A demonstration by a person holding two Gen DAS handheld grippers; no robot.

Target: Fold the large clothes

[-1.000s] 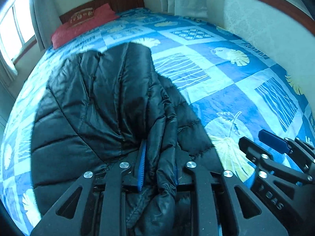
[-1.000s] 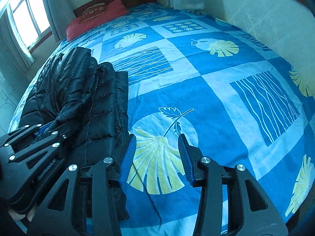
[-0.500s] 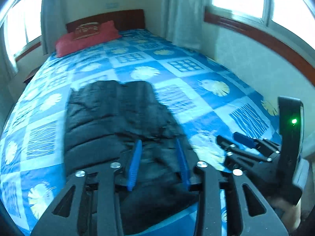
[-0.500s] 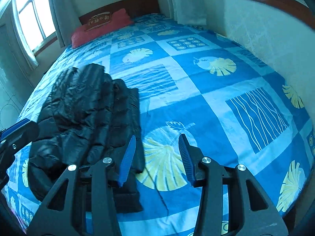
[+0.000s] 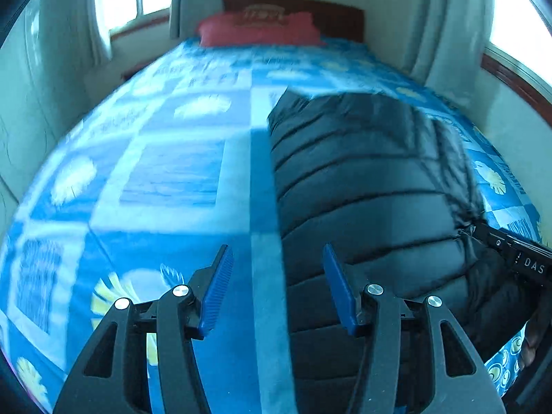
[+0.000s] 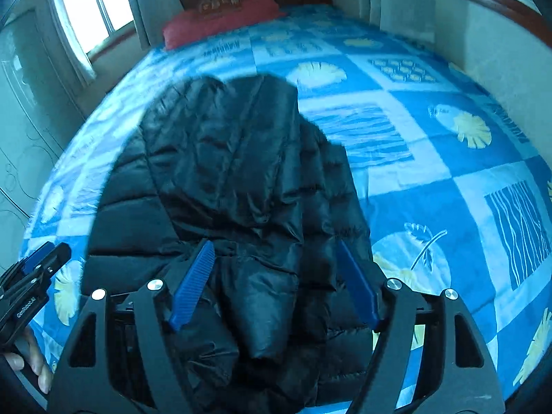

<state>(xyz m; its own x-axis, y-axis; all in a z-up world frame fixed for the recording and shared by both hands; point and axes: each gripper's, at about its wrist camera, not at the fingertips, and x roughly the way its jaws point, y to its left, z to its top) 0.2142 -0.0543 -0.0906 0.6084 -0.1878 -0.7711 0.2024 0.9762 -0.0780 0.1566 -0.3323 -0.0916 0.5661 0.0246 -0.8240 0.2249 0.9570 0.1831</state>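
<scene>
A black quilted puffer jacket lies partly folded on the blue patterned bedspread; it also shows in the right wrist view. My left gripper is open and empty, hovering over the jacket's left edge near the bed's foot. My right gripper is open, its fingers straddling a bunched fold of the jacket's near end. The right gripper shows at the right edge of the left wrist view. The left gripper shows at the left edge of the right wrist view.
A red pillow lies at the wooden headboard. Windows with curtains stand on the left, a wall runs along the bed's right side. Bedspread lies bare to the right of the jacket.
My left gripper let go of the jacket, opened and swung left to the jacket's left edge. My right gripper moved left from the bare bedspread to over the jacket's near end.
</scene>
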